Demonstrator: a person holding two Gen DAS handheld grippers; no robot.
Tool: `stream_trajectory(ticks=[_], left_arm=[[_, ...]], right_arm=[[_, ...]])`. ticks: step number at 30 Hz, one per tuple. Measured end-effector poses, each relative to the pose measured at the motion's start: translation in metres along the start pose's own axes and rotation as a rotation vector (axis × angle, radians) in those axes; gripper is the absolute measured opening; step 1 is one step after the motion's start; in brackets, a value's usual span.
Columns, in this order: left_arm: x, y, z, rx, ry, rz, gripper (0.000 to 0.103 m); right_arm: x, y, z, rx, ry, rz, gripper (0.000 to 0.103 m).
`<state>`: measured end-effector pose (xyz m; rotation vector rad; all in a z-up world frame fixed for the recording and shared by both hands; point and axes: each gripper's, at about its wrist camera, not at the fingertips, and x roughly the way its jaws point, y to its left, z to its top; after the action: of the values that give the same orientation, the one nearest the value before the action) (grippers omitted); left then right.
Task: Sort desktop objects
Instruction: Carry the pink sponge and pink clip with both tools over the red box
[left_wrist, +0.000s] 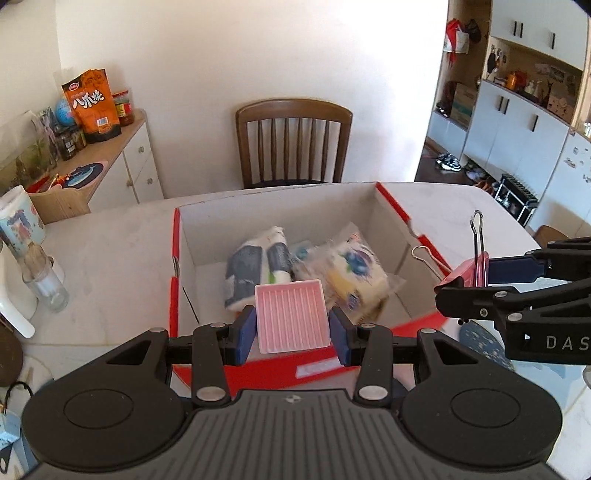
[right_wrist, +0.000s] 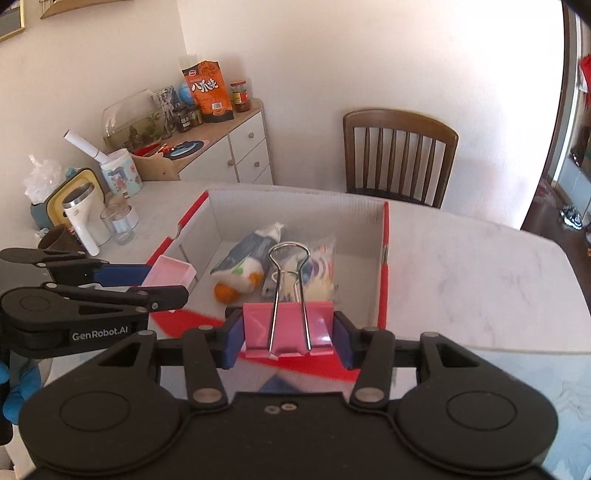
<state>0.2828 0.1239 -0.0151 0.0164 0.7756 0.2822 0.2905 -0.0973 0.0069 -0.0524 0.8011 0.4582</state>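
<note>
Cardboard box (left_wrist: 280, 206), red outside and white inside, sits open on the pale marbled worktop (left_wrist: 110, 258), with a wooden chair (left_wrist: 293, 142) standing behind it against the wall. Inside the box lie a white and grey stuffed toy (left_wrist: 255, 269) with orange feet and a clear plastic packet (left_wrist: 354, 273) with blue and yellow print, side by side and touching.

Left gripper (left_wrist: 291, 328) hangs over the near edge of the box, its blue-padded jaws clenched on a small pink ribbed tray (left_wrist: 290, 317), which tilts up toward the camera. The right wrist view shows the same tray (right_wrist: 170, 275) held just above the box's near left corner.

Right gripper (right_wrist: 290, 338) is beside it, over the near right part of the box, jaws clenched on the body of a large pink binder clip (right_wrist: 288, 328). The clip's silver wire handles stand upright in front of the lens. In the left wrist view the clip (left_wrist: 467, 273) shows side-on at the box's right wall, one handle up and one folded out.

At the worktop's left end stand a white kettle (right_wrist: 83, 221), two glasses (right_wrist: 120, 221) and a patterned tub (right_wrist: 120, 175). A sideboard (right_wrist: 236, 147) beyond carries an orange snack bag (right_wrist: 208, 92), jars and a glass fishbowl (right_wrist: 133, 118).
</note>
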Motion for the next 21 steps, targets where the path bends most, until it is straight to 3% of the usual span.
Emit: stream_trajectory(ticks=[11, 21], left_arm=[[0.051, 0.016, 0.024, 0.011, 0.054, 0.039, 0.042], [0.106, 0.024, 0.042, 0.036, 0.140, 0.060, 0.042]], right_arm=[[0.050, 0.008, 0.020, -0.063, 0.021, -0.031, 0.049], [0.098, 0.020, 0.022, -0.143, 0.110, -0.033, 0.049]])
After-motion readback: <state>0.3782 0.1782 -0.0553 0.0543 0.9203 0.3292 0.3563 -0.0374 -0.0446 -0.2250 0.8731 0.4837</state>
